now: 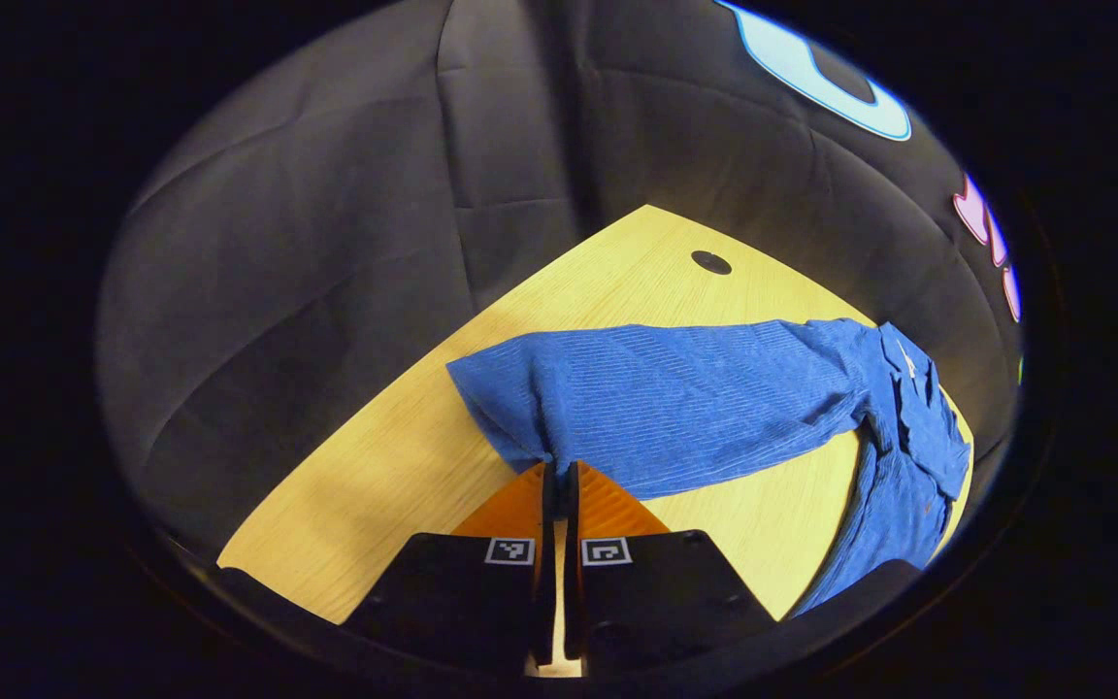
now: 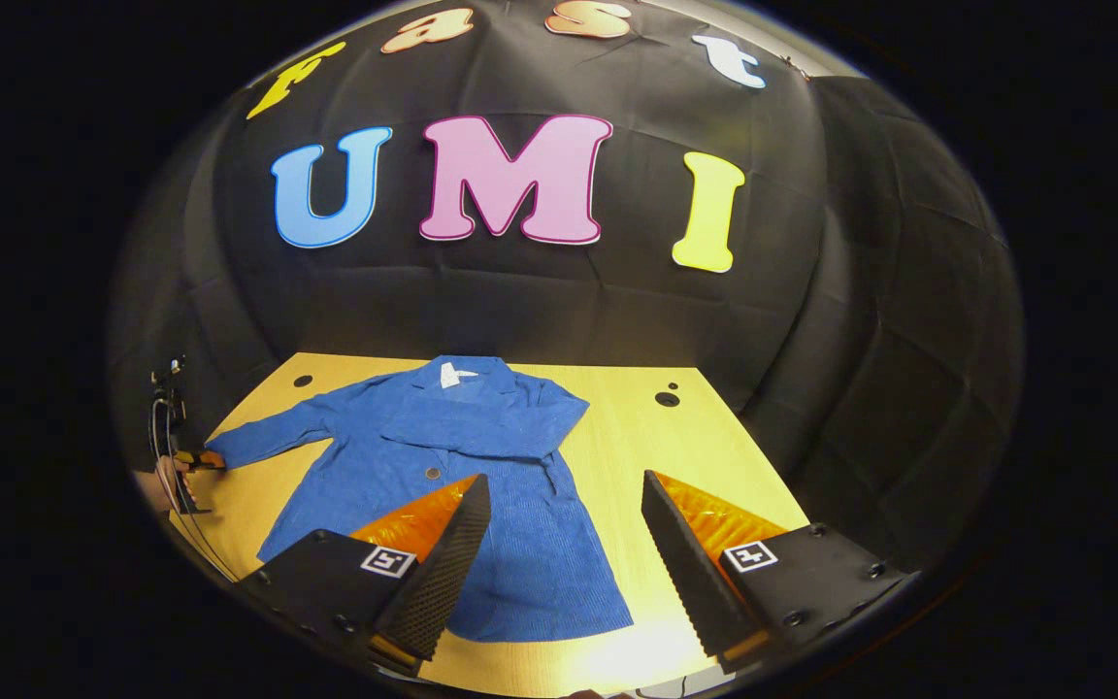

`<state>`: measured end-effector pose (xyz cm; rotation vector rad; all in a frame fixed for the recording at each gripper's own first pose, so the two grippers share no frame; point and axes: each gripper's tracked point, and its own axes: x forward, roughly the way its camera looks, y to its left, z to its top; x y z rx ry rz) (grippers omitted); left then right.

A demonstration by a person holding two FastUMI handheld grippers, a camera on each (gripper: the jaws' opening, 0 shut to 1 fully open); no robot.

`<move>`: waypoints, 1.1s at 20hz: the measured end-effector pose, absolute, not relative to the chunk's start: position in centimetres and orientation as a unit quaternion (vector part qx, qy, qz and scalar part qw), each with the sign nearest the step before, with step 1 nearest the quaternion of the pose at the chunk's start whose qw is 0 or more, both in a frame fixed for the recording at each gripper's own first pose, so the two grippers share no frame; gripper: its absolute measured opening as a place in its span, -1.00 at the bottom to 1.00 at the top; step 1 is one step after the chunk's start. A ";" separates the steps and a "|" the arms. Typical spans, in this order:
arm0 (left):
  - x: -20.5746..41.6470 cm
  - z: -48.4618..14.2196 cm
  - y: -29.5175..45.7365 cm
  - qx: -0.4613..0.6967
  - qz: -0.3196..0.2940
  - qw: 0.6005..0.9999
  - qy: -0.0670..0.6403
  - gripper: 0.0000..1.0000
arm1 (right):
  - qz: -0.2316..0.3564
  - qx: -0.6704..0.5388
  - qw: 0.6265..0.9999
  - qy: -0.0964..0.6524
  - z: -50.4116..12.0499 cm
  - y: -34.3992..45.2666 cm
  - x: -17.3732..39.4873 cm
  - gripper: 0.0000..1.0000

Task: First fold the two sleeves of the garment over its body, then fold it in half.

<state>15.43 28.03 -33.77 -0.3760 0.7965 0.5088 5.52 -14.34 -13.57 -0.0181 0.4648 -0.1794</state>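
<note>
A blue button-front garment (image 2: 481,515) lies flat on the wooden table (image 2: 714,456), collar toward the back wall. One sleeve (image 2: 481,427) is folded across the chest. The other sleeve (image 1: 675,398) stretches straight out to the side. My left gripper (image 1: 559,474) is shut on that sleeve's cuff at its near corner, and in the right gripper view it (image 2: 192,461) sits at the table's left edge. My right gripper (image 2: 564,481) stands open above the garment's lower half, with nothing between its fingers.
The table (image 1: 375,466) has small dark round holes (image 2: 667,399) near its back corners. Black cloth walls close in on the back and sides. A hand (image 2: 156,485) and cables show by the table's left edge. Bare wood lies right of the garment.
</note>
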 end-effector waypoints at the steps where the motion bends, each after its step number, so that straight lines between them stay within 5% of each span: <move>1: 15.6 -32.9 27.8 -0.179 0.244 0.877 0.374 -0.97 | -0.089 -0.007 0.969 0.229 -13.6 -14.7 5.7 0.98; 13: 27.3 -17.7 9.4 -0.078 0.079 0.958 0.263 -0.97 | -0.082 0.022 0.966 0.245 -16.7 -18.6 7.5 0.98; 22: 37.0 -18.0 -16.8 0.024 -0.128 0.961 0.245 -0.99 | -0.100 0.005 0.961 0.257 -18.6 -20.4 5.1 0.98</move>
